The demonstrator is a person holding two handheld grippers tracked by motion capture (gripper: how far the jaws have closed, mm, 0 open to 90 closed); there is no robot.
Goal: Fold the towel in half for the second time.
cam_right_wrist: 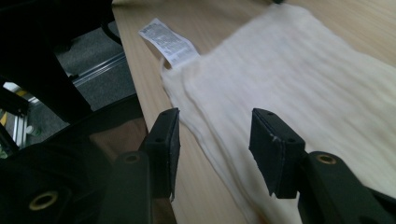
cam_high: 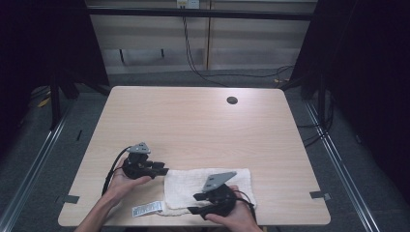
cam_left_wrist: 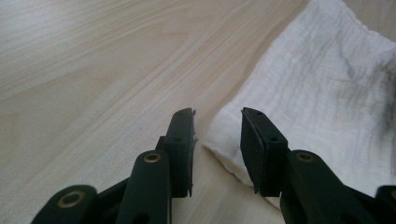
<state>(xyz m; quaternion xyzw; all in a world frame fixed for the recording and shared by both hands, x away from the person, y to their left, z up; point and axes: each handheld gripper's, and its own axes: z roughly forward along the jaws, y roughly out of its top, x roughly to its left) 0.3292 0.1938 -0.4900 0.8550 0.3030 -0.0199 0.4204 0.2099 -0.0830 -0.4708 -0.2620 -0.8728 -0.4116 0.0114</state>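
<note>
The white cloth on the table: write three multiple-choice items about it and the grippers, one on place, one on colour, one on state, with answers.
1. Where does the cloth lie on the table?
A. far edge
B. near edge
C. middle

2. What colour is the cloth?
A. blue
B. white
C. red

3. How do the left gripper's jaws stand?
A. apart, at the cloth's corner
C. clamped on the label
B. shut on the table edge

Answers: 1 B, it lies close to the person's hands; 2 B, it looks pale cream-white; 3 A, a gap shows between the jaws and nothing is pinched.

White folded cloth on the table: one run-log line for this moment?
white folded cloth: flat, near edge | left gripper: open at corner | right gripper: open, over cloth | held: nothing
</note>
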